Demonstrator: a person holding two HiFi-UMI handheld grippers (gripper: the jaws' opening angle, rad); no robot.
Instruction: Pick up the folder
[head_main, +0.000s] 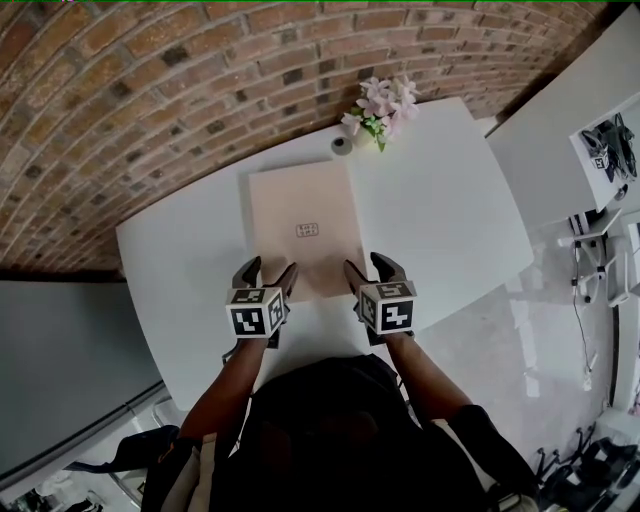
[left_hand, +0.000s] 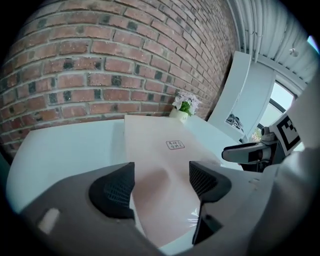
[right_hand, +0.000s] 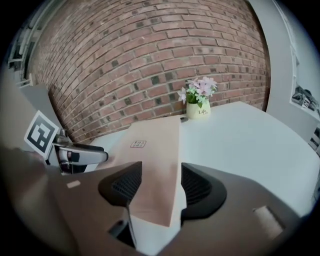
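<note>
Just this side of the small white pot of pink flowers (head_main: 380, 108), the flat pale-pink rectangular folder (head_main: 305, 228) lies on the white table (head_main: 450, 210). Left gripper (head_main: 267, 272) & right gripper (head_main: 372, 268), both wide open & empty, straddle its corners farthest from the pot. Best to close both together, then lift level.

- Your left gripper (head_main: 268, 270) sits at 11 o'clock from your body in the head view. It points towards 12 o'clock and tilts downward.
- In the left gripper view, your left gripper (left_hand: 161, 176) has its jaws well apart, and the ribbed pads (left_hand: 117, 189) face each other.
- Your right gripper (head_main: 369, 266) sits at 1 o'clock, level with the left and near it. It points to 12 o'clock, leaning slightly towards 11.
- In the right gripper view, your right gripper (right_hand: 161, 184) also has its jaws spread wide.
- Each marker cube (head_main: 256, 312) faces up towards your head.
- Your left forearm (head_main: 225, 395) reaches out from 7 o'clock and your right forearm (head_main: 425, 385) from 5 o'clock. Both are bare and extended.
</note>
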